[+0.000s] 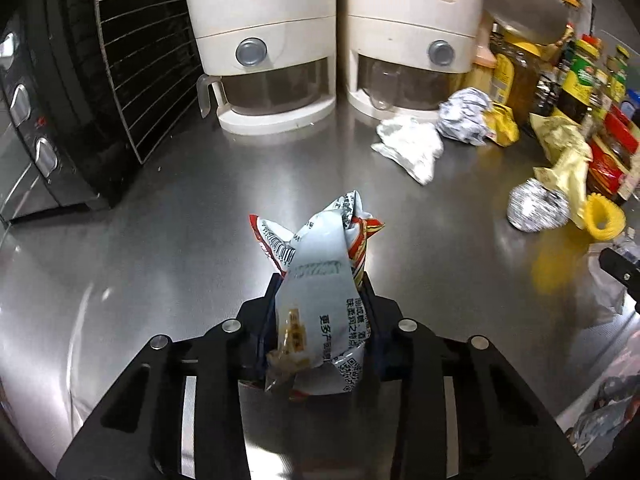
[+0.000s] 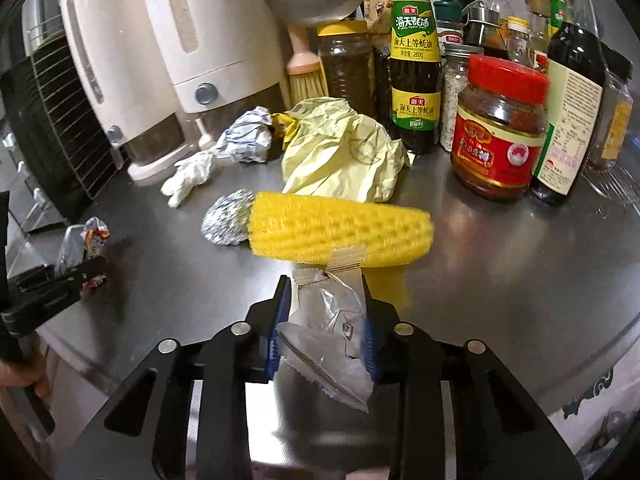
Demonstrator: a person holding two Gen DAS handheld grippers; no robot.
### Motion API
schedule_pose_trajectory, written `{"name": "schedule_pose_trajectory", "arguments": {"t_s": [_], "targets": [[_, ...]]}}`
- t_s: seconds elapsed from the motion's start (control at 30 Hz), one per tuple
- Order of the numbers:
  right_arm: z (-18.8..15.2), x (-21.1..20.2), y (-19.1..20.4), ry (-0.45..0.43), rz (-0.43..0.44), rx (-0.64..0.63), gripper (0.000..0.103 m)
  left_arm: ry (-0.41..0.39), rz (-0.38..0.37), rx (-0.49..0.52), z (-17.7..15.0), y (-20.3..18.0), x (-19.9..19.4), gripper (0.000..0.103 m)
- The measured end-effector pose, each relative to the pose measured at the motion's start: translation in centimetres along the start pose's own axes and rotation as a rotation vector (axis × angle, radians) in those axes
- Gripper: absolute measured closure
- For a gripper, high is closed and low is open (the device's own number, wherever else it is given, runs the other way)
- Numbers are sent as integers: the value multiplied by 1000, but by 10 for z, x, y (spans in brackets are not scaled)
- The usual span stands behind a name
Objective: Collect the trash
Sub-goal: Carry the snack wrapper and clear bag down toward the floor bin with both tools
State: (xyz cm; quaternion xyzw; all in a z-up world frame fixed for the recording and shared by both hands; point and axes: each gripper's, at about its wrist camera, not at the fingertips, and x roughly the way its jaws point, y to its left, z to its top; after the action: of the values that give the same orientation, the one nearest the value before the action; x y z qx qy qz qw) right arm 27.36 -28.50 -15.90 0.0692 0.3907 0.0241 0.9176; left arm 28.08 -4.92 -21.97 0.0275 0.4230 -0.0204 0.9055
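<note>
My left gripper (image 1: 320, 280) is shut on a crumpled white and red snack wrapper (image 1: 320, 248), held just above the steel counter (image 1: 180, 248). The right wrist view shows that same gripper (image 2: 84, 272) at the left edge. My right gripper (image 2: 325, 282) is shut on a silver foil packet (image 2: 328, 320) pinched between its blue pads. Just beyond it lies a yellow foam net sleeve (image 2: 340, 232) beside a foil ball (image 2: 228, 220). Further back lie crumpled yellow paper (image 2: 340, 152), a crumpled printed wrapper (image 2: 248, 136) and a white tissue (image 2: 188, 176).
Two white dispensers (image 1: 264, 40) stand at the back, with a black toaster oven and wire rack (image 1: 60, 120) to their left. Sauce bottles and jars (image 2: 500, 128) crowd the back right. The counter's front edge (image 2: 580, 368) curves near my right gripper.
</note>
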Motion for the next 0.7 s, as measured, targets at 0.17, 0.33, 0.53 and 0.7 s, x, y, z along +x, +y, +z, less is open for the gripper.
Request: {"name": "schedule_pose_trajectory", "arguments": {"t_s": [0.17, 0.33, 0.53, 0.7], "targets": [[-14, -18, 9, 4, 29, -10, 77, 2, -25, 3, -22, -9, -23, 72], [-33, -30, 16, 26, 68, -4, 81, 5, -54, 11, -48, -26, -48, 73], [-52, -49, 21, 23, 83, -4, 83, -8, -85, 27, -77, -47, -76, 74], [-74, -63, 23, 33, 103, -2, 84, -18, -106, 42, -104, -64, -96, 74]]}}
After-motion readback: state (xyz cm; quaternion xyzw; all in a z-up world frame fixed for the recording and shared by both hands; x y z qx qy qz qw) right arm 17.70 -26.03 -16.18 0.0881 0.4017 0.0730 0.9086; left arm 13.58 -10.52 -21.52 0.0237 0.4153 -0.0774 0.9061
